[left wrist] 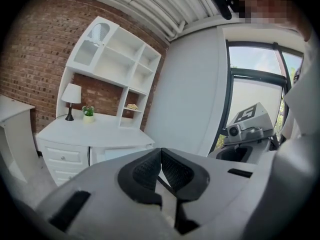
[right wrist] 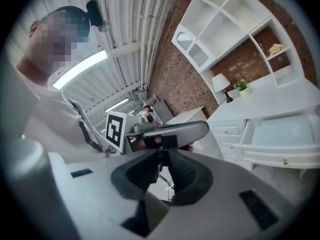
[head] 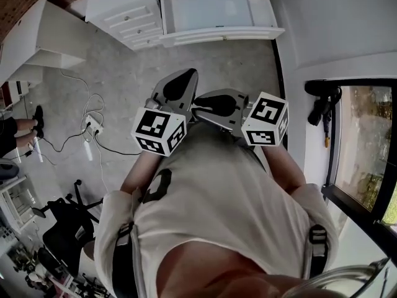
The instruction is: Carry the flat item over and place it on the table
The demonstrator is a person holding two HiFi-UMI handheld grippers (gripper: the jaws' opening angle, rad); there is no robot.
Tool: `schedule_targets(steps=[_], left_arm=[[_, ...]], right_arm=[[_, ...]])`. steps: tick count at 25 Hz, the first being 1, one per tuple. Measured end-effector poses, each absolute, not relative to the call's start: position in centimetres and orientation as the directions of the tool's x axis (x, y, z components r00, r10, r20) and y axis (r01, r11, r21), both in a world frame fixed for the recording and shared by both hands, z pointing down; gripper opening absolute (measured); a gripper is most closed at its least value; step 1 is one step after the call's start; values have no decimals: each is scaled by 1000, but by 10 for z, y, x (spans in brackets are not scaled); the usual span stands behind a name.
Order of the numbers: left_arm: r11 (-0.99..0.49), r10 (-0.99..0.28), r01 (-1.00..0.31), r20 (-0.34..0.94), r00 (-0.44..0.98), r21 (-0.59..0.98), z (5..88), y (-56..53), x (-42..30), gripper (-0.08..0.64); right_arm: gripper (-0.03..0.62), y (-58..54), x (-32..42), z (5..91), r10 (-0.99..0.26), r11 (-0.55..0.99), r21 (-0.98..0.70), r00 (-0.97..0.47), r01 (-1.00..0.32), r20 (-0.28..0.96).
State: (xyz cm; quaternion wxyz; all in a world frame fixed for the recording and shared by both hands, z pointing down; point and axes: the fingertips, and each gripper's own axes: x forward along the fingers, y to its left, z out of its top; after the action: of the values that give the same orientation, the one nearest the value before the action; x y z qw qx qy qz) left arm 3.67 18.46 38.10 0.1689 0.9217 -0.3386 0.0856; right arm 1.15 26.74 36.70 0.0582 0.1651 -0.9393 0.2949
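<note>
Both grippers are held close to the person's chest over the grey floor. My left gripper [head: 184, 79] points toward the white desk [head: 118, 2]; in its own view the left gripper [left wrist: 160, 159] has its black pads meeting at the tips with nothing between them. My right gripper [head: 197, 107] points sideways at the left one. In its own view the right gripper [right wrist: 162, 166] shows a narrow gap between the pads, with only floor behind. Neither holds a flat item. A small tan thing [left wrist: 132, 106] lies on a shelf above the desk.
The white desk [left wrist: 95, 129] has an open drawer [head: 214, 11], a lamp [left wrist: 71, 100] and a potted plant [left wrist: 88, 112]. Cables and a power strip [head: 93, 126] lie on the floor at left, near a black chair [head: 65, 219]. A window [head: 366, 148] is at right.
</note>
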Motion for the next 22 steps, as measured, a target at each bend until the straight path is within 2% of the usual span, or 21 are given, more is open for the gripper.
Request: schedule_targets(steps=[1,2,7,20,22], left_arm=[[-711,-601,-659,276,750,245,381,183,42,20],[-707,-607,-666,281,744,238,380,182,46,21],[-692,-628,-690,293,721,213,378,176,67,20],[-649,-668,-734,313,675,199,383,163,114,20],[-628,-681,-752,324,656,202,386,160,115,20]], right_arm=[[34,266,17,366,-271,777,-534,-943,-334,195],[11,265,23,364,-260,785,-532,-949,-317,181],[9,266,45,363,-197,799,-552,-971,-239,135],[6,270,106,337,-37,812,-583,-992,42,-123],[8,268,116,337,-40,806,-590,-991,42,-125]])
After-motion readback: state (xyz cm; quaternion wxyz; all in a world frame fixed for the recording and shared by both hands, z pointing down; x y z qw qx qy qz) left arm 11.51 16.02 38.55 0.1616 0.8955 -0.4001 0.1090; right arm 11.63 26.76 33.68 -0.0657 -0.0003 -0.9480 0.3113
